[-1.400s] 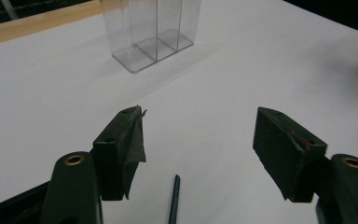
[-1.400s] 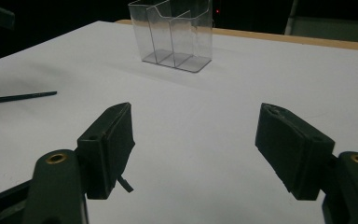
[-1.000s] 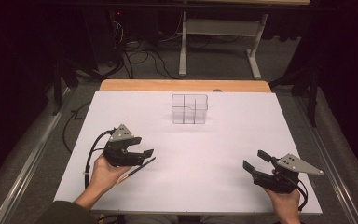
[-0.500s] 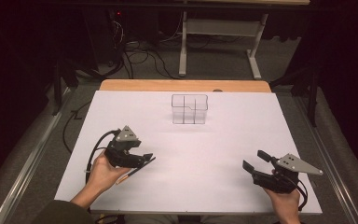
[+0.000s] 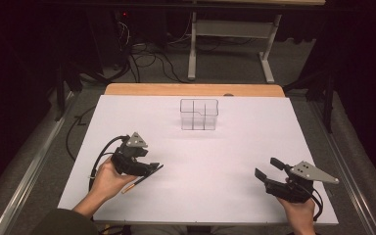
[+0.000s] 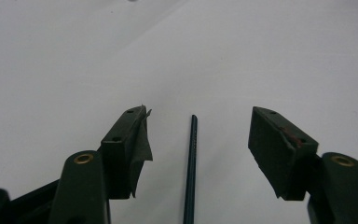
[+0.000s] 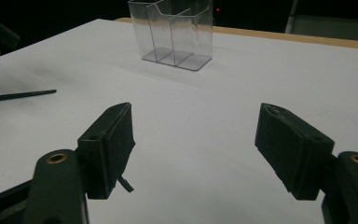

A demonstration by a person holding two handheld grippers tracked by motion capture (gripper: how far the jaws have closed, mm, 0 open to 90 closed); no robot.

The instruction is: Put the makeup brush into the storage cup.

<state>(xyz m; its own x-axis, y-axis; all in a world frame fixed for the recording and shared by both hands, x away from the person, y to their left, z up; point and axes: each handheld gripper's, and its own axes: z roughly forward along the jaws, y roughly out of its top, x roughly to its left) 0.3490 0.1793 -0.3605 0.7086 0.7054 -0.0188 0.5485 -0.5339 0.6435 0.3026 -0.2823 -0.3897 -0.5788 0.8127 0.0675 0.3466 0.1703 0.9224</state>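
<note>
A thin dark pencil [image 5: 138, 180] with an orange end lies on the white table [image 5: 205, 156] at the front left. My left gripper [image 5: 152, 169] is lowered over it. In the left gripper view the pencil [image 6: 191, 168] runs between the two jaws, with a gap on each side. Those jaws have just been closing a little and still stand open. My right gripper [image 5: 265, 167] rests at the front right, open with nothing between its fingers [image 7: 109, 140]. From there the pencil [image 7: 21, 95] lies far to the left.
A clear plastic organizer [image 5: 199, 115] with several compartments stands upright at the table's back middle, also ahead in the right gripper view as the organizer [image 7: 172, 32]. A wooden edge [image 5: 191, 89] runs behind the white sheet. Cables and a metal frame lie on the floor beyond.
My left gripper has tipped slightly over the pencil and its jaws have narrowed a little. The right gripper and the organizer have not moved.
</note>
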